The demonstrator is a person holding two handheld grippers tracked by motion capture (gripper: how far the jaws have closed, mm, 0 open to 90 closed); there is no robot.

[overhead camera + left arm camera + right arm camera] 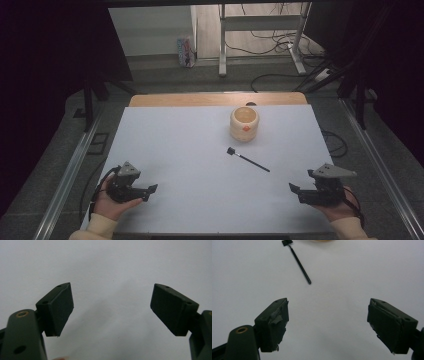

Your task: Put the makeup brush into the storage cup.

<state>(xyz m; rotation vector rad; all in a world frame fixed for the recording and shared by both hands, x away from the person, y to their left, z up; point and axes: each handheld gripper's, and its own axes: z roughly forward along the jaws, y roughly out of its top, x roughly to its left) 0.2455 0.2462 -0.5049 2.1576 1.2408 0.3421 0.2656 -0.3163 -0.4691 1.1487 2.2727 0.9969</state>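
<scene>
A cream-coloured pot [244, 123] with an orange mark stands upright on the white table [190, 150], toward the back. In front of it lies a thin black stick with a small square head [247, 159], also in the right gripper view [299, 262]. My left gripper [151, 191] rests at the front left, held by a hand, its jaws wide apart over bare table [112, 307]. My right gripper [295, 191] sits at the front right, open and empty [328, 322], well short of the stick.
A wooden strip [215, 99] edges the table's far side. Metal rails [75, 165] run along both sides. Beyond the table are desk legs [222, 45], cables on the floor and a small carton [185, 51].
</scene>
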